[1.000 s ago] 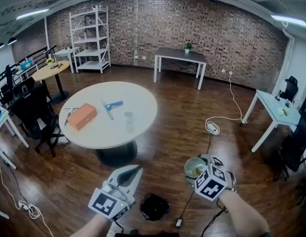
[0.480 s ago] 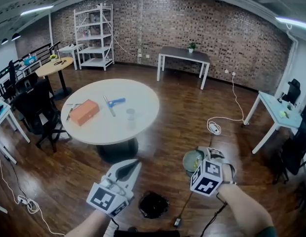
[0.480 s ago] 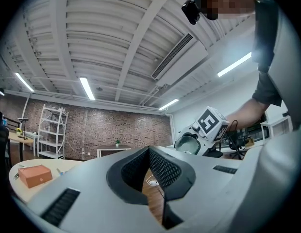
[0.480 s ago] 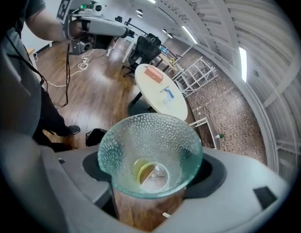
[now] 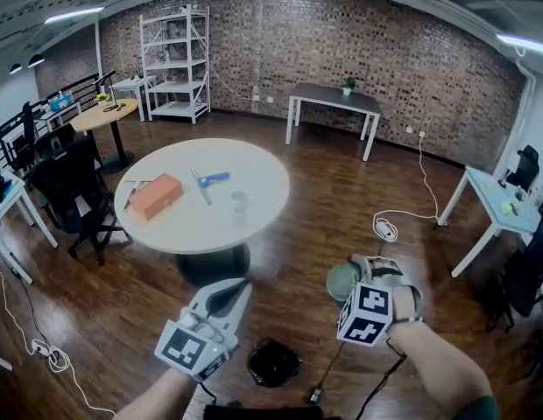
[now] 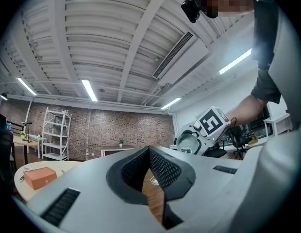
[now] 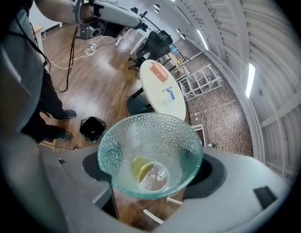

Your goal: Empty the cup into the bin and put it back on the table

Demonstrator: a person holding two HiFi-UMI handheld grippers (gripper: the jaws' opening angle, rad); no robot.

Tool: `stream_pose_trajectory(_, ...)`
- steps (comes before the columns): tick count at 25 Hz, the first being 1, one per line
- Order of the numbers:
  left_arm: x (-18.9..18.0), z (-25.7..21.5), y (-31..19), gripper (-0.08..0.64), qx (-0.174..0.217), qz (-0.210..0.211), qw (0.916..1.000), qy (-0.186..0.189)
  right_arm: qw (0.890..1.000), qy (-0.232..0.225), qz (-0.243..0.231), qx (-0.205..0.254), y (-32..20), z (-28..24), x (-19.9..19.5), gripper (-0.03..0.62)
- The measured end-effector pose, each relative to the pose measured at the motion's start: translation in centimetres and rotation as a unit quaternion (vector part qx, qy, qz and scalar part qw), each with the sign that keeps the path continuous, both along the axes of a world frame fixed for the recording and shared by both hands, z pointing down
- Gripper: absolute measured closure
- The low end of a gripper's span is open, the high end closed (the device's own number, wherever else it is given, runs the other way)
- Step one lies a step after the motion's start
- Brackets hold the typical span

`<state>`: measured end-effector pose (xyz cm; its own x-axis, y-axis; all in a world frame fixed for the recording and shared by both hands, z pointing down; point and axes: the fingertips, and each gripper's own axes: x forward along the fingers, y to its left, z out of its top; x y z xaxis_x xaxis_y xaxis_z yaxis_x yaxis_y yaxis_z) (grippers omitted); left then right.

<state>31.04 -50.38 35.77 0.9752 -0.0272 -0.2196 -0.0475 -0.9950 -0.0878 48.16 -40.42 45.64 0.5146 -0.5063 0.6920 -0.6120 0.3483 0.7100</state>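
Observation:
My right gripper (image 5: 352, 280) is shut on a pale green dimpled glass cup (image 5: 342, 281), above the wooden floor and to the right of the black bin (image 5: 273, 363). The right gripper view looks into the cup (image 7: 150, 154), where a small yellowish bit lies at the bottom. The bin (image 7: 92, 128) is off to the left there, not under the cup. My left gripper (image 5: 242, 286) hangs shut and empty just left of the bin. The left gripper view shows its pads meeting at the tip (image 6: 149, 152) and the cup (image 6: 187, 141) beyond.
The round white table (image 5: 254, 169) stands ahead with an orange box (image 5: 156, 196), a blue tool (image 5: 208, 180) and a small clear glass (image 5: 239, 202) on it. A cable (image 5: 328, 366) runs along the floor right of the bin. Chairs and desks line both sides.
My right gripper has rolled with the cup, so its mouth no longer faces the head camera, and it has lifted slightly. The left gripper has hardly moved.

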Motion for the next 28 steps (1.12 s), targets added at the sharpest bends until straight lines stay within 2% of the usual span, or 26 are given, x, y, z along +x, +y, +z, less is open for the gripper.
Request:
stream_pose_trajectory(7, -0.7, 0.2, -0.5, 0.555, -0.013, -0.006, 0.9999, 0.002, 0.999, 0.018, -0.023, -0.016, -1.0, -0.3, -0.7, 0.192)
stream_pose_trajectory(12, -1.1, -0.1, -0.1, 0.555, 0.003, -0.004, 1.0000, -0.005, 0.999, 0.033, -0.035, -0.023, -0.9, -0.8, -1.2, 0.192)
stream_pose_trajectory(22, -1.4, -0.3, 0.8, 0.555, 0.011, -0.007, 0.9999, -0.005, 0.996, 0.062, -0.046, -0.048, -0.8, -0.8, -0.8, 0.192)
stream_pose_trajectory(28, -1.6, 0.1, 0.9, 0.555, -0.016, -0.003, 0.9998, -0.011, 0.995, 0.075, -0.047, -0.052, -1.0, -1.4, -0.4, 0.192)
